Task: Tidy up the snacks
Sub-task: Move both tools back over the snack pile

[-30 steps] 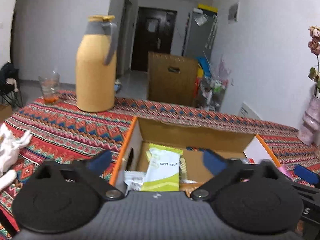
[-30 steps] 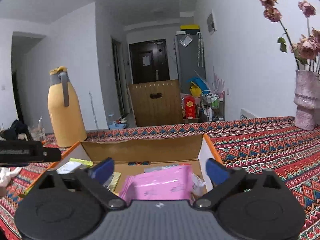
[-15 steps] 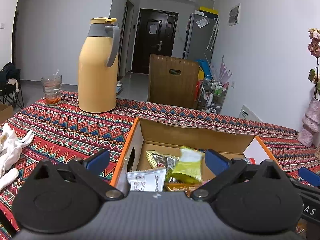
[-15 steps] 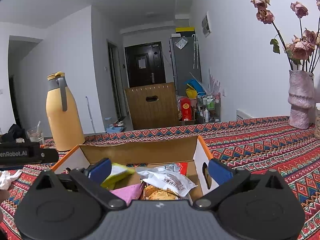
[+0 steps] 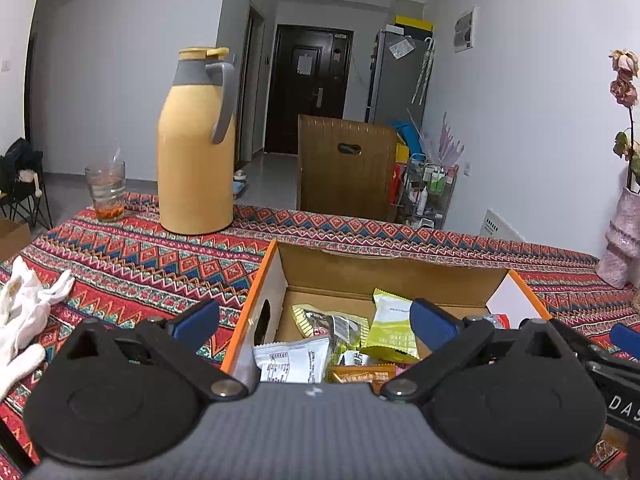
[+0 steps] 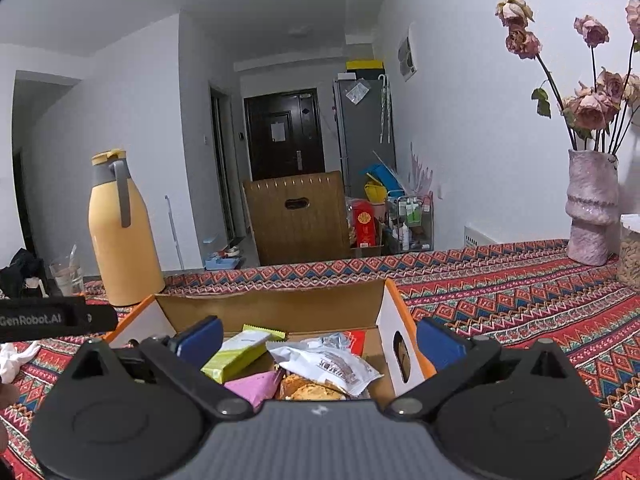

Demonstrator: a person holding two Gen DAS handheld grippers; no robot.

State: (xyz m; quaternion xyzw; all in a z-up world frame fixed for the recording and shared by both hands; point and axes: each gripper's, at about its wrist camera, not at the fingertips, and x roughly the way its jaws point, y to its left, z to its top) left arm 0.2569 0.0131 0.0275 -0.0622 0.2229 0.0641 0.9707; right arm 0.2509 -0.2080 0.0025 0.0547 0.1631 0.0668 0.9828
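An open cardboard box with orange edges [image 5: 280, 276] sits on the patterned tablecloth and holds several snack packets. In the left wrist view I see a green-and-white packet [image 5: 390, 326], a white packet [image 5: 292, 364] and an orange one [image 5: 362, 374] inside. My left gripper [image 5: 314, 320] is open and empty above the box's near side. In the right wrist view the box [image 6: 384, 316] holds the green packet [image 6: 236, 354], a pink packet [image 6: 254, 386] and a white-brown packet [image 6: 328, 362]. My right gripper [image 6: 318, 338] is open and empty above the box.
A yellow thermos jug [image 5: 196, 148] and a glass [image 5: 106, 190] stand at the far left of the table. White gloves [image 5: 24, 312] lie at the left. A pink vase with dried roses [image 6: 590, 208] and a jar [image 6: 630, 252] stand at the right.
The green packet left my left gripper and the pink packet left my right gripper; both now lie in the box. Both grippers have risen and drawn back a little.
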